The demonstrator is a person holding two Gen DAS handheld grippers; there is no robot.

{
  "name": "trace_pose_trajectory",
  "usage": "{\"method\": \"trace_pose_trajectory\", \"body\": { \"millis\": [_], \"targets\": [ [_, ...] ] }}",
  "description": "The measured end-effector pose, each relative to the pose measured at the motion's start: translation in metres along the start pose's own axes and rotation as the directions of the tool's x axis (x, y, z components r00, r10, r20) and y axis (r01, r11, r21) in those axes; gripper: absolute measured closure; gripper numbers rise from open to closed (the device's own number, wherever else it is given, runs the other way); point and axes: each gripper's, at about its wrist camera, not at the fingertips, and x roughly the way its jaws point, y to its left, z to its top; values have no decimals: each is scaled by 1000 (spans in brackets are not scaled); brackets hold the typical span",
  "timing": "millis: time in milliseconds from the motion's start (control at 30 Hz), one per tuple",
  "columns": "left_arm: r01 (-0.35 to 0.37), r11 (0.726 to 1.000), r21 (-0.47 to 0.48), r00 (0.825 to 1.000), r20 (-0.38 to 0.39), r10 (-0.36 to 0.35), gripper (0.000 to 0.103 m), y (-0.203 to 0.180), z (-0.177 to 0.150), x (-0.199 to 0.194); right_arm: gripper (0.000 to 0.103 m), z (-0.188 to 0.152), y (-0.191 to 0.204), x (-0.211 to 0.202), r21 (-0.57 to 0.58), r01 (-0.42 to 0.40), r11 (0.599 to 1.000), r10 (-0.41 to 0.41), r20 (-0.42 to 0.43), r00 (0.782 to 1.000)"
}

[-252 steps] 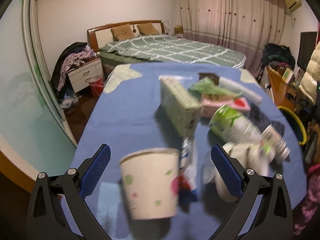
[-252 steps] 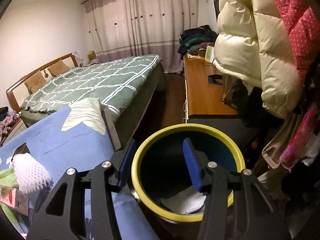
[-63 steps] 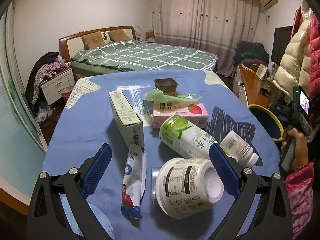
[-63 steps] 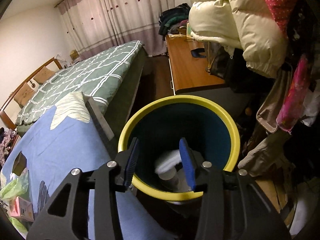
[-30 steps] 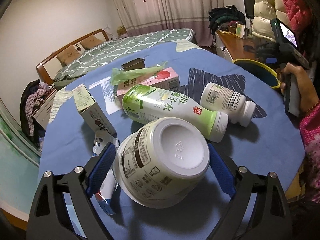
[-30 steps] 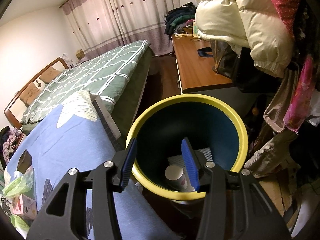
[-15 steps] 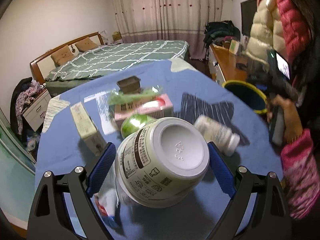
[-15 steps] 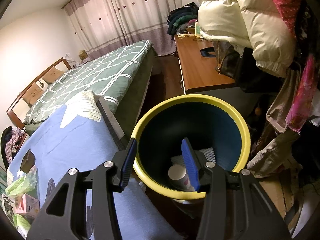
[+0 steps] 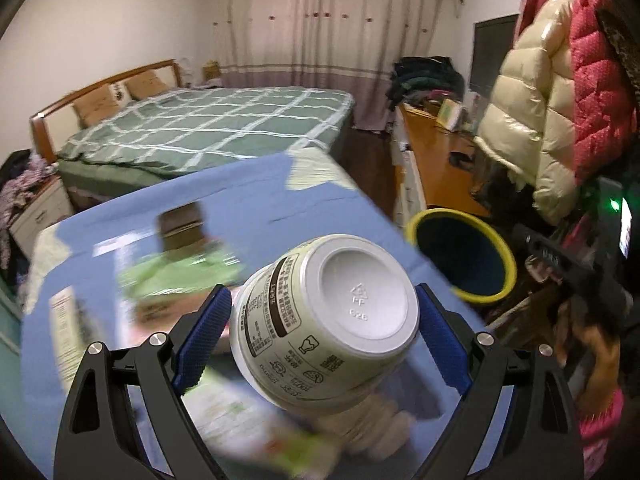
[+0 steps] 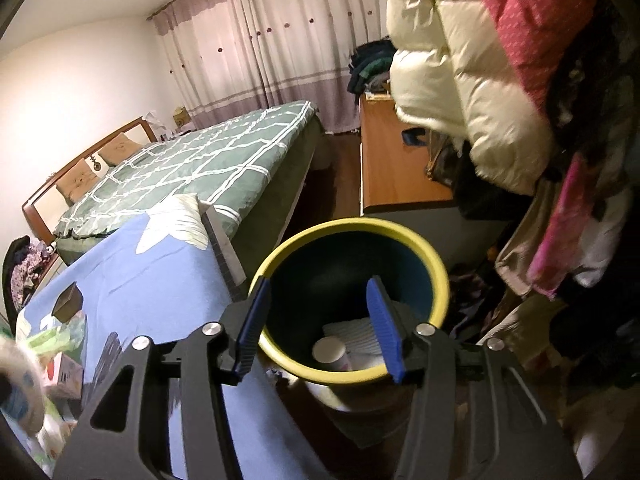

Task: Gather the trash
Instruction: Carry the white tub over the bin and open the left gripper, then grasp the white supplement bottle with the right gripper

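My left gripper (image 9: 320,304) is shut on a white paper bowl (image 9: 332,320), held bottom-forward above the blue-clothed table (image 9: 248,200). The yellow-rimmed bin (image 9: 452,213) stands beyond the table's right edge, ahead and to the right of the bowl. In the right wrist view my right gripper (image 10: 318,286) hovers over the same bin (image 10: 348,222); its jaws are opening and nothing is between them. A paper cup (image 10: 329,349) and white packaging (image 10: 352,332) lie inside the bin. Blurred trash stays on the table: a green bag (image 10: 52,338), a pink carton (image 10: 64,372) and a brown tray (image 9: 180,224).
A bed with a green checked cover (image 9: 208,128) lies behind the table. A wooden desk (image 10: 392,176) and hanging padded jackets (image 10: 472,80) crowd the bin's right side. A person's hand (image 9: 592,360) holds the other gripper at the left wrist view's right edge.
The left gripper has lifted the bowl off the table and swung right, so the bin now lies just ahead. The right gripper's jaws have widened a little above the bin.
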Motion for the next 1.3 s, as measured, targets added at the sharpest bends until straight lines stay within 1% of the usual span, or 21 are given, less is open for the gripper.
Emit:
{"method": "trace_pose_trajectory", "body": {
  "millis": [133, 267, 467, 733, 800, 867, 933, 1000, 1033, 1067, 1100, 1133, 1200, 1267, 1300],
  "targets": [
    [66, 998, 24, 997, -37, -65, 13, -41, 18, 36, 53, -5, -8, -12, -21, 9, 1000, -9, 20, 1000],
    [97, 993, 60, 993, -72, -93, 13, -84, 35, 72, 53, -14, -19, -18, -22, 21, 1000, -20, 21, 1000],
    [109, 991, 71, 985, -142, -98, 13, -130, 47, 124, 53, -25, -45, -22, -6, 46, 999, -46, 8, 999],
    [113, 987, 110, 980, -176, -92, 13, -185, 67, 180, 53, -29, -70, -26, 25, 69, 997, -69, 2, 998],
    [123, 985, 122, 978, -184, -100, 13, -196, 71, 194, 52, -29, -75, -28, 30, 74, 997, -74, 0, 997],
    [108, 987, 115, 977, -196, -84, 13, -201, 73, 204, 52, -29, -77, -28, 34, 79, 996, -79, 0, 997],
    [116, 990, 81, 973, -208, -97, 13, -197, 78, 208, 52, -28, -78, -29, 35, 82, 996, -82, -1, 997],
    [121, 991, 48, 975, -195, -109, 13, -188, 81, 198, 51, -29, -76, -30, 32, 78, 996, -78, -3, 997],
    [121, 992, 46, 977, -180, -111, 12, -183, 82, 191, 51, -29, -74, -30, 30, 76, 997, -76, -3, 997],
    [112, 992, 54, 983, -155, -102, 7, -181, 84, 181, 50, -29, -72, -29, 27, 72, 997, -72, -4, 997],
    [109, 992, 59, 985, -138, -100, 5, -179, 86, 175, 50, -29, -70, -28, 24, 69, 997, -68, -5, 998],
    [120, 991, 57, 986, -120, -113, 5, -179, 90, 168, 50, -29, -68, -28, 24, 67, 997, -67, -5, 998],
    [137, 989, 58, 984, -123, -129, 5, -182, 98, 168, 50, -28, -63, -26, 28, 55, 998, -54, -14, 998],
    [158, 986, 57, 980, -133, -149, 5, -182, 103, 164, 50, -28, -60, -30, 21, 54, 998, -54, -3, 999],
    [167, 985, 50, 980, -117, -160, 5, -180, 105, 157, 50, -27, -59, -33, 10, 63, 998, -63, 2, 998]
  ]
}}
